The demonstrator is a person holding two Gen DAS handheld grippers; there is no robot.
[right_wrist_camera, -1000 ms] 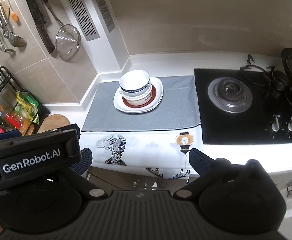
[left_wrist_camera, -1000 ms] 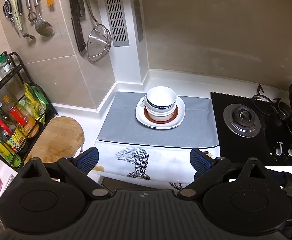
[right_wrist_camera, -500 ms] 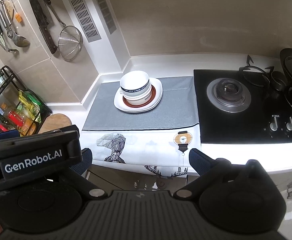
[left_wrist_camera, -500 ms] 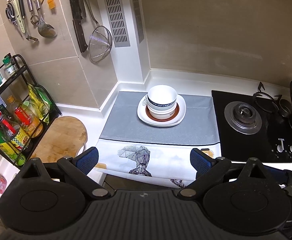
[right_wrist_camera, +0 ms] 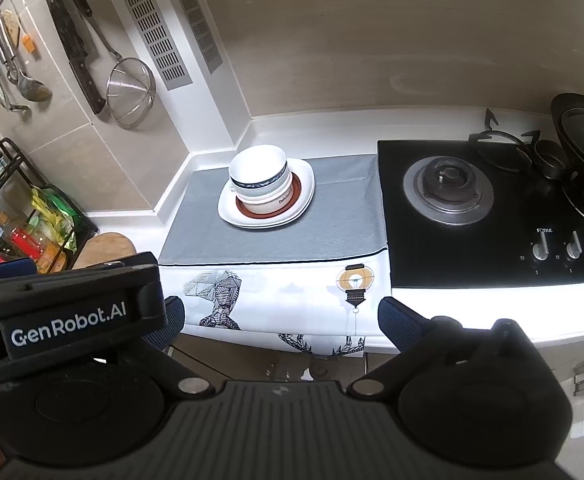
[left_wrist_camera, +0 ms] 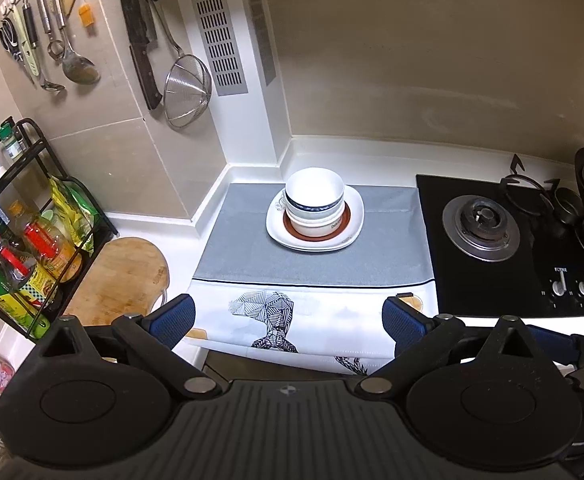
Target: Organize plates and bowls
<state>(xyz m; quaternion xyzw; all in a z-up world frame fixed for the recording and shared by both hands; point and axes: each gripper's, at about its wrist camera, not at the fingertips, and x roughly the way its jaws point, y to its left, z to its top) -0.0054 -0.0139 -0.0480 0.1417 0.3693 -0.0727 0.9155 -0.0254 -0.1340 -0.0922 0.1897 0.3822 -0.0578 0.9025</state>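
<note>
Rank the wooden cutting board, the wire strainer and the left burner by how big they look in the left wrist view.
1. wooden cutting board
2. left burner
3. wire strainer

The board lies nearest the camera, so its lead may be partly nearness.

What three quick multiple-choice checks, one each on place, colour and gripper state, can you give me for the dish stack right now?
1. The dish stack sits on:
A. the grey mat
B. the stove
C. the wooden board

2. The top bowl's outer band is:
A. red
B. dark blue
C. green

3. The left gripper and right gripper are:
A. both open, empty
B. both shut
C. holding bowls

Answers: 1 A, the plates rest on the mat; 2 B, a blue band rings the bowl; 3 A, the fingers are wide apart with nothing between them.
</note>
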